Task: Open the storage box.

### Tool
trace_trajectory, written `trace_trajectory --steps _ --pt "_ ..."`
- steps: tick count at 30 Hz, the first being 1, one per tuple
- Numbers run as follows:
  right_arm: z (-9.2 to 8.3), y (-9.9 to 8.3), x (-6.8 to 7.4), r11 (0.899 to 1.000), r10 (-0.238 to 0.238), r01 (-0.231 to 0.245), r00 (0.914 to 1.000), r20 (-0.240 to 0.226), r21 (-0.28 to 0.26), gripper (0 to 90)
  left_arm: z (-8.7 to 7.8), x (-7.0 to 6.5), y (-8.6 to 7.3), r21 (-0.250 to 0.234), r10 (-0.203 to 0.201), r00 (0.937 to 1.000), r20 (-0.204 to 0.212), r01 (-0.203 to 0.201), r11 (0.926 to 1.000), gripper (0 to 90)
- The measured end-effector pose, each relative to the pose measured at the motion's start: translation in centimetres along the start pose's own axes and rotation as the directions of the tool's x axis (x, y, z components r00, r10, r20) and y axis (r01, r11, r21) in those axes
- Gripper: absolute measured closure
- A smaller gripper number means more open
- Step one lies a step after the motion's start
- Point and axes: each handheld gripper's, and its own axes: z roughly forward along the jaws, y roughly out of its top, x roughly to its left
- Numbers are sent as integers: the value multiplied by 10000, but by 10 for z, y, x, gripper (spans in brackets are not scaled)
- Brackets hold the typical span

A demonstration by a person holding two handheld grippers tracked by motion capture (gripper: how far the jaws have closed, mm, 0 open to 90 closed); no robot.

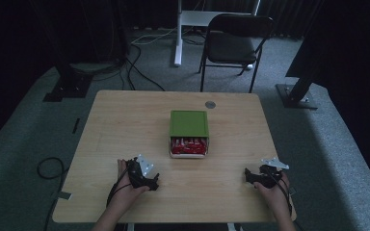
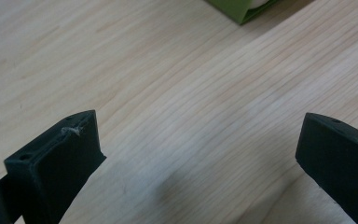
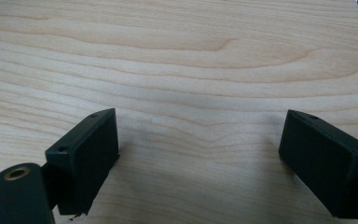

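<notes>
Left claw: jaws spread wide, empty, low over the bench.
Right claw: likewise gaping, holding nothing.
Green box: mid-bench, well apart from both; matte, boxy, red glossy packets inside.
Risk: light box likely skids on smooth wood-grain if nudged one-sided.

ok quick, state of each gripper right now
left gripper: open, jaws wide apart, holding nothing
right gripper: open, jaws wide apart, holding nothing
</notes>
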Motion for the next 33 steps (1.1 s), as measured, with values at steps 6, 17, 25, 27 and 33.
trace_trajectory --steps 6,17,25,27,33 --pt "0 0 0 10000 -1 1 10000 1 14 111 -1 -11 10 -47 875 9961 -79 -875 9962 8" --pt "0 0 0 10000 -8 8 10000 2 13 111 -1 -34 29 -287 2345 9721 -92 -2347 9717 8" --pt "0 0 0 10000 -3 3 10000 1 17 111 1 -51 39 -376 3209 9471 -70 -3210 9463 8" --pt "0 0 0 10000 1 -1 10000 3 19 111 2 -56 43 -493 3536 9352 -202 -3542 9339 7" --pt "0 0 0 10000 3 -3 10000 2 19 111 5 -66 50 -589 4213 9067 -198 -4217 9048 8"
